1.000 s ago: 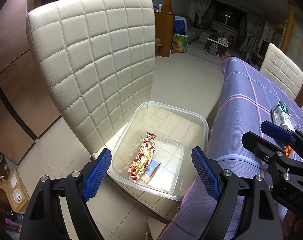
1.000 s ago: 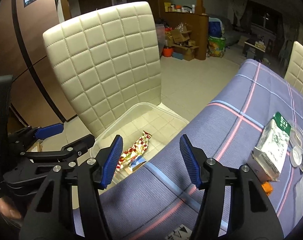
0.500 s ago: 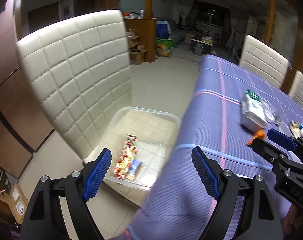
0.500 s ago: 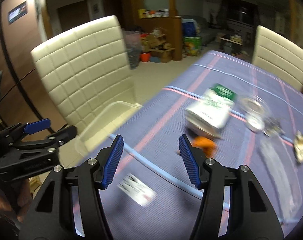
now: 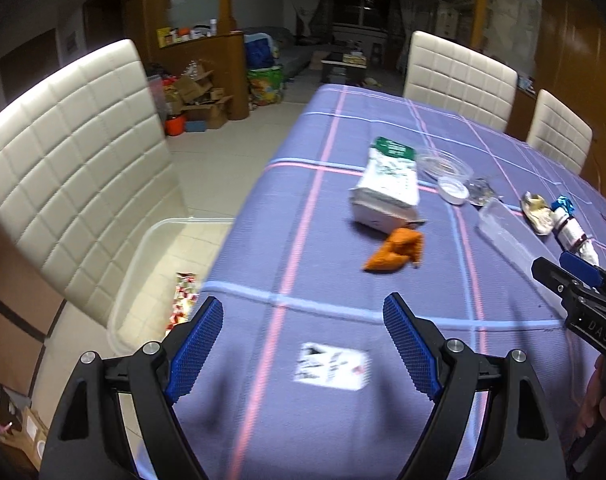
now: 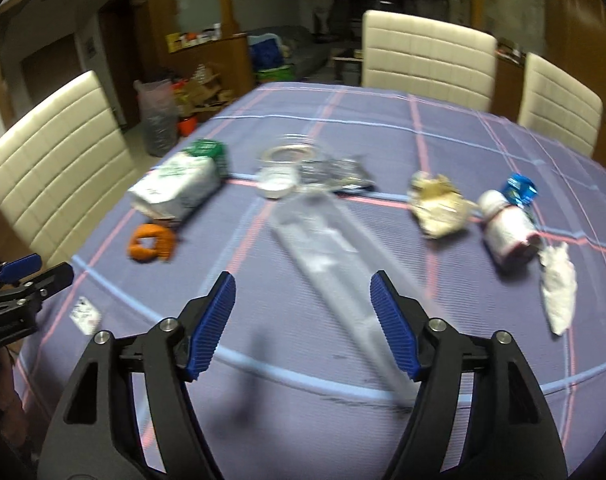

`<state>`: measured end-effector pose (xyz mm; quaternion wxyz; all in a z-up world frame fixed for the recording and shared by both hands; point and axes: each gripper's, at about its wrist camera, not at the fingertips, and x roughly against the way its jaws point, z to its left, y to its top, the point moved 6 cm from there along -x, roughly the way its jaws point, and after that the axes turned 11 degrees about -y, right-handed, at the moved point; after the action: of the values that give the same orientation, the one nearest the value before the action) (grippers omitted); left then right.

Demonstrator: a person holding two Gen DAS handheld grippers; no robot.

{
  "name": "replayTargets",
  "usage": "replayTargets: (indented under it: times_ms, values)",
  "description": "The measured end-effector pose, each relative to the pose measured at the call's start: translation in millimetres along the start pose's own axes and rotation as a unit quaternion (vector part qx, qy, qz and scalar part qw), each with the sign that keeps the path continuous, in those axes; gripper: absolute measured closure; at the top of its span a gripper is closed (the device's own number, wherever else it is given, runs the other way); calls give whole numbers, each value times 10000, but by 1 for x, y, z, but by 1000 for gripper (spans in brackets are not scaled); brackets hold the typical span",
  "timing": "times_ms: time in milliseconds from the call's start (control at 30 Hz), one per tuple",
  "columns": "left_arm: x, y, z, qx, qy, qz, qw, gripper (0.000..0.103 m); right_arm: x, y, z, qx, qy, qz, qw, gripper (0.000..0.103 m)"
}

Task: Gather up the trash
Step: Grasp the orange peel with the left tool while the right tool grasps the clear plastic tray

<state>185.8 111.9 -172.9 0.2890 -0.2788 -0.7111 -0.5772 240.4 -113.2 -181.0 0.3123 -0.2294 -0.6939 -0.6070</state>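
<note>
Right wrist view, right hand-held gripper [image 6: 302,322] just widened, empty, above clear plastic tray [image 6: 331,256] on tabletop [image 6: 383,140], left hand-held gripper [image 5: 303,340] spread wide, empty, over paper scrap [image 5: 331,366]

A woven, matt purple tablecloth [image 6: 383,152] with a fine ribbed texture covers the table. The chairs [image 5: 75,168] wear cream quilted upholstery with a soft leather-like sheen. The bin [image 5: 143,264] on the chair seat is clear, glossy plastic, as is the long flat tray [image 6: 335,256] and the round lid [image 6: 291,154]. The milk carton [image 5: 387,184] is printed, smooth card. A white tissue [image 6: 559,284] looks soft and crumpled. Both grippers have matt black plastic frames, ridged blue pads [image 6: 215,320] and shiny metal bolts.
</note>
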Motion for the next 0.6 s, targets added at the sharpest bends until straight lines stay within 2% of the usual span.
replayTargets:
  times_ms: [133, 333, 467, 533, 600]
  values:
    - [-16, 10, -18, -198, -50, 73, 9998, 23, -11, 0, -22, -27, -82, 74, 9999, 26]
    - [-45, 22, -35, -300, -136, 299, 9990, 23, -32, -1, -32, -25, -4, 251, 9997, 25]
    - [-66, 25, -43, -456, -67, 483, 9978, 23, -41, -3, -34, 0, 1, 334, 9994, 25]
    - [-77, 25, -46, -484, -72, 619, 9969, 23, -45, -3, -36, -56, 62, 413, 9991, 28]
    - [-84, 25, -46, -494, -100, 704, 9962, 23, -48, -4, -39, -119, 85, 505, 9986, 37]
